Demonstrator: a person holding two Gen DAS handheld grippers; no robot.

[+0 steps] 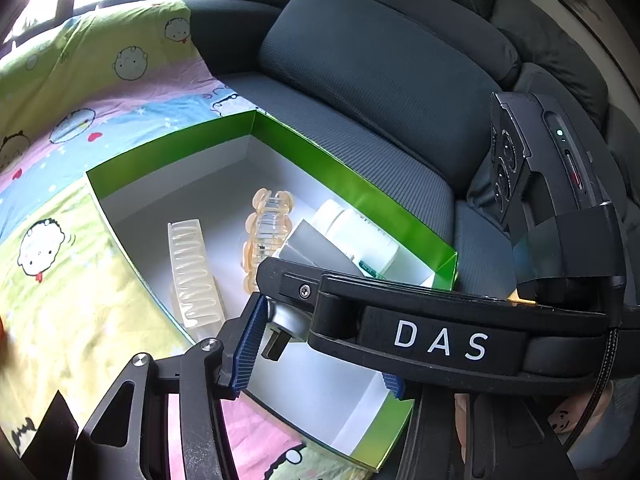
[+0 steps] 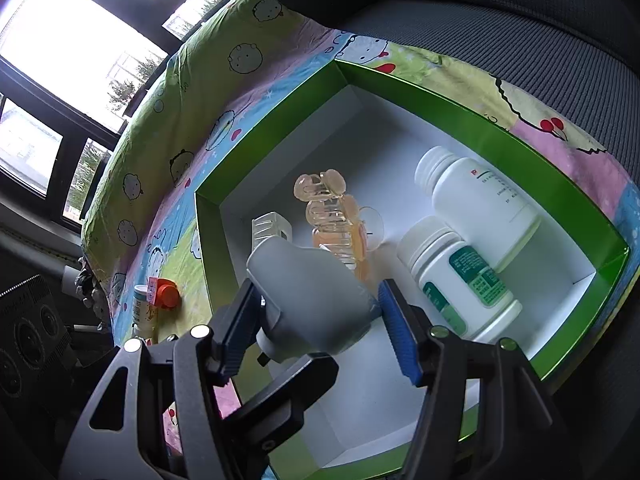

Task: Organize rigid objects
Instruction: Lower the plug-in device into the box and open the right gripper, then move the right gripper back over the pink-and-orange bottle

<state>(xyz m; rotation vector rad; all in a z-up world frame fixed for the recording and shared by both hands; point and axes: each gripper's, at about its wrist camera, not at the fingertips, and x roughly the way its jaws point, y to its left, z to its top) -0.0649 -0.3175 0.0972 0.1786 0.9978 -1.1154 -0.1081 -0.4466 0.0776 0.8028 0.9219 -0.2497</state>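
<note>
A green box (image 1: pixel 168 152) (image 2: pixel 480 116) with a white inside lies on a cartoon bedsheet. In it are a clear comb clip (image 1: pixel 192 268) (image 2: pixel 270 226), an orange hair claw (image 1: pixel 266 228) (image 2: pixel 332 216) and two white bottles (image 1: pixel 356 236) (image 2: pixel 456 272) (image 2: pixel 480 200). My right gripper (image 2: pixel 320 320) holds a grey plug-like adapter (image 2: pixel 308 292) (image 1: pixel 316 248) over the box, its jaws around it. It crosses the left wrist view as a black arm marked DAS (image 1: pixel 440 340). My left gripper (image 1: pixel 320 360) is open beside the adapter's metal end (image 1: pixel 284 320).
A dark grey sofa seat and cushions (image 1: pixel 380 68) (image 2: pixel 520 32) lie behind the box. A small bottle with an orange cap (image 2: pixel 160 292) lies on the sheet left of the box. Windows (image 2: pixel 60 60) are at the far left.
</note>
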